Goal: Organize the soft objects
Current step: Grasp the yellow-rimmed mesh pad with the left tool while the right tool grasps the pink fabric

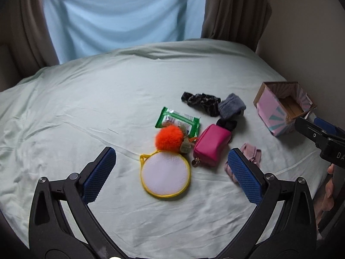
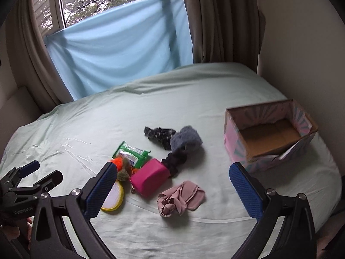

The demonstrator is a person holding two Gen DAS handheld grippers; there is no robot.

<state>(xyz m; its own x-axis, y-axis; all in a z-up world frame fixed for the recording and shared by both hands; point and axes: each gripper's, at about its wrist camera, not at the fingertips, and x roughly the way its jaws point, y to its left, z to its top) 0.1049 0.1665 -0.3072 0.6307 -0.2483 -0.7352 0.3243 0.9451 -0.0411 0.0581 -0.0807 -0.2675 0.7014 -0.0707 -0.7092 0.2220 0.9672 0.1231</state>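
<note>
Soft items lie in a cluster on the pale green bed sheet (image 1: 86, 112): a round white mesh pouch with yellow trim (image 1: 165, 173), an orange pompom (image 1: 169, 139), a green wipes pack (image 1: 176, 119), a magenta pouch (image 1: 212, 144), a pink cloth (image 2: 181, 198), a grey fuzzy item (image 1: 231, 108), a black patterned cloth (image 1: 200, 101) and a black scrunchie (image 1: 226, 124). My left gripper (image 1: 172, 172) is open and empty above the mesh pouch. My right gripper (image 2: 172, 191) is open and empty above the pink cloth and magenta pouch (image 2: 148, 180).
An open, empty pink patterned cardboard box (image 2: 269, 136) stands at the bed's right side by the wall; it also shows in the left wrist view (image 1: 282, 108). A light blue cloth (image 2: 118, 54) and brown curtains (image 2: 222, 21) hang behind the bed.
</note>
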